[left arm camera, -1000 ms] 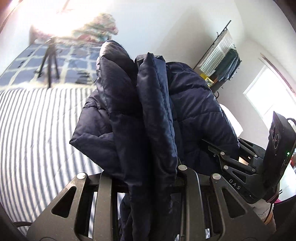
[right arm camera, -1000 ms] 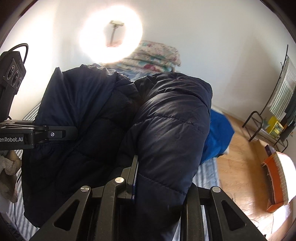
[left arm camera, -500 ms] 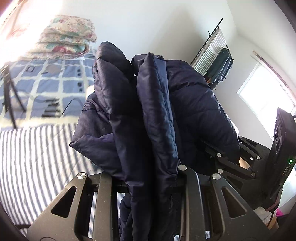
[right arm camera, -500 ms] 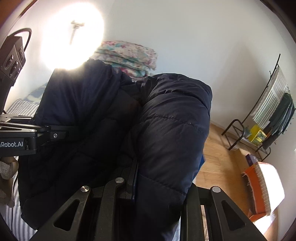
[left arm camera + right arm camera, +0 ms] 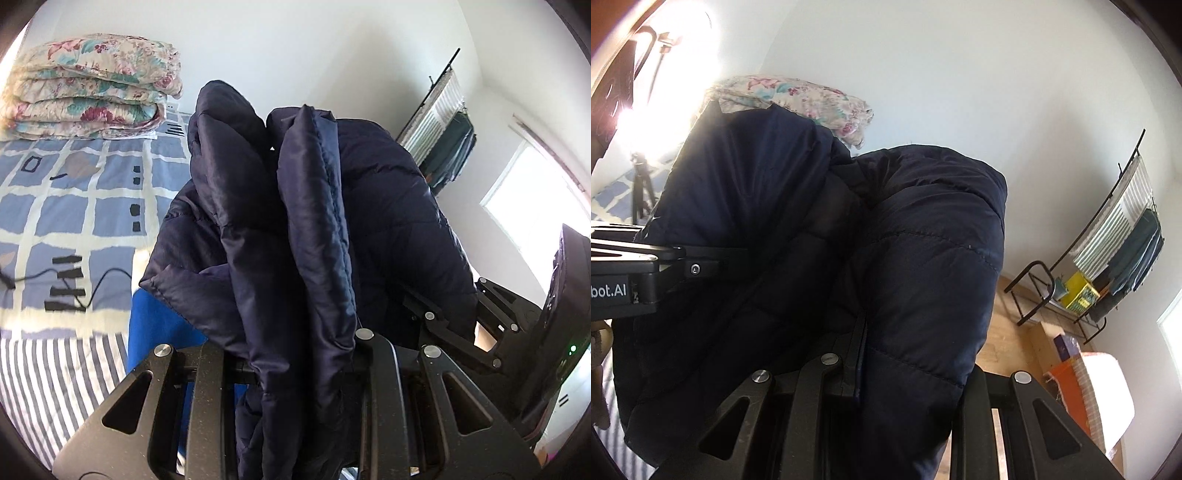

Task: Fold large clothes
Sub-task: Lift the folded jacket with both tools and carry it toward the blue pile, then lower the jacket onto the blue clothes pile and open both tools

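A dark navy quilted puffer jacket point(image 5: 295, 236) hangs bunched between both grippers, lifted above the bed. My left gripper point(image 5: 295, 354) is shut on thick folds of the jacket. My right gripper point(image 5: 905, 365) is shut on another padded part of the jacket point(image 5: 923, 258). Each gripper shows in the other's view, the right gripper point(image 5: 517, 332) at the right and the left gripper point(image 5: 646, 273) at the left. The fingertips are hidden in the fabric.
A striped sheet point(image 5: 48, 376) and a blue checked quilt point(image 5: 74, 192) cover the bed, with a folded floral blanket point(image 5: 88, 81) at its head. A bright blue cloth point(image 5: 155, 332) lies below the jacket. A clothes rack point(image 5: 1123, 251) stands on the wooden floor point(image 5: 1008, 343).
Both grippers have swung to the right with the jacket in them. The ring light and tripod slid out to the left, and the blue cloth came into the left wrist view.
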### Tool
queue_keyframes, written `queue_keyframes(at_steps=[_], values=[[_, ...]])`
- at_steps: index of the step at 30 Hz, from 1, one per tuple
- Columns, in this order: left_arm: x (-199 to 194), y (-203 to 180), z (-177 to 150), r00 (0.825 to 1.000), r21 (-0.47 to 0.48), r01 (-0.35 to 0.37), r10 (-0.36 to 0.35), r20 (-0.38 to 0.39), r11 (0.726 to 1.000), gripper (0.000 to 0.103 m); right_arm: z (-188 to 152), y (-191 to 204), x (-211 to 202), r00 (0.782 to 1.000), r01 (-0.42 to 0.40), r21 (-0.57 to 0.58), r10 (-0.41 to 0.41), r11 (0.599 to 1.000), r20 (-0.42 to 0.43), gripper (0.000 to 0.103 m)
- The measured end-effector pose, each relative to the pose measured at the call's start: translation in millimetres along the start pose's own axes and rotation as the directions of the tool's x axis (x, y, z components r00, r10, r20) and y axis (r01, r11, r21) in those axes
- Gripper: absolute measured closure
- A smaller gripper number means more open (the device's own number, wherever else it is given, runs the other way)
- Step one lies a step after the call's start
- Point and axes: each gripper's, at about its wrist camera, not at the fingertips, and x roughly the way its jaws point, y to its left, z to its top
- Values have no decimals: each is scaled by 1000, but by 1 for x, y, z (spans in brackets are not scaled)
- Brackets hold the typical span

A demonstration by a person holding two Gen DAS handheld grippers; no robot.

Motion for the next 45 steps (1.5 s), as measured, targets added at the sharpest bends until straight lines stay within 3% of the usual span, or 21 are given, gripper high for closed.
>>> queue_keyframes(at_steps=[9, 18, 27, 31, 38, 40, 44, 45], values=[[42, 36, 2, 998, -52, -44, 41, -47, 998, 79, -8, -13, 70, 996, -66, 41, 68, 997, -55, 82], [54, 62, -6, 994, -69, -73, 67, -84, 995, 79, -26, -50, 104, 981, -148, 158, 165, 976, -100, 78], [56, 54, -9, 990, -5, -117, 117, -85, 993, 75, -43, -65, 119, 963, -209, 239, 242, 948, -117, 75], [56, 49, -12, 987, 24, -140, 141, -79, 990, 70, -52, -75, 124, 955, -228, 306, 273, 924, -112, 72], [55, 40, -14, 984, 66, -156, 161, -77, 986, 69, -66, -85, 125, 941, -263, 396, 324, 880, -94, 67], [54, 40, -14, 983, 70, -164, 169, -77, 984, 64, -67, -85, 126, 944, -250, 392, 313, 886, -107, 62], [52, 43, -15, 979, 57, -187, 191, -71, 981, 53, -70, -85, 124, 946, -235, 389, 301, 891, -117, 62], [52, 44, -15, 977, 49, -196, 199, -72, 979, 45, -70, -85, 123, 947, -233, 391, 299, 890, -117, 61]])
